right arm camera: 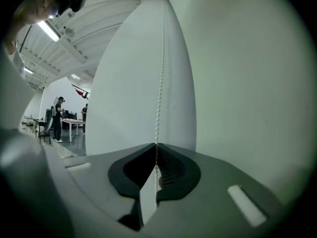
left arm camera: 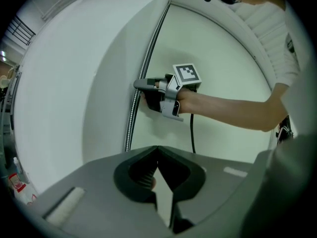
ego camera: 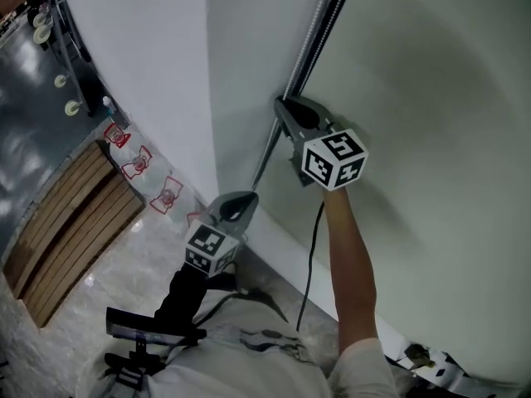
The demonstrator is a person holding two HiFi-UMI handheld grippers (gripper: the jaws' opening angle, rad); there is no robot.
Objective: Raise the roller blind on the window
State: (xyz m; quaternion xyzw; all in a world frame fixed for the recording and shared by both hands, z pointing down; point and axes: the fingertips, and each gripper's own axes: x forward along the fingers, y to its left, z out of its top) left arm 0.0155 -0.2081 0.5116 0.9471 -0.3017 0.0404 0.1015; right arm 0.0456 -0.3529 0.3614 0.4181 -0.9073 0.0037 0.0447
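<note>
Since the right gripper (right arm camera: 156,148) is the higher of the two, start there: its jaws are pinched together on the bead chain (right arm camera: 159,83). The chain drops straight down the edge of the white wall (right arm camera: 129,83), goes in at the jaw tips and carries on down through the gap behind them. From the head view that gripper sits well up the chain, marker cube (ego camera: 334,160) facing the camera. The left gripper (left arm camera: 158,150) hangs lower and a bit out from the wall. Its jaw tips are touching and I can't see anything caught between them. In its own view the chain runs down just to the left of the tips and slips behind the gripper's body, so it's beside the jaws, not in them. The roller blind (ego camera: 431,98) is the pale greenish sheet right beside the chain, filling that whole side.
</note>
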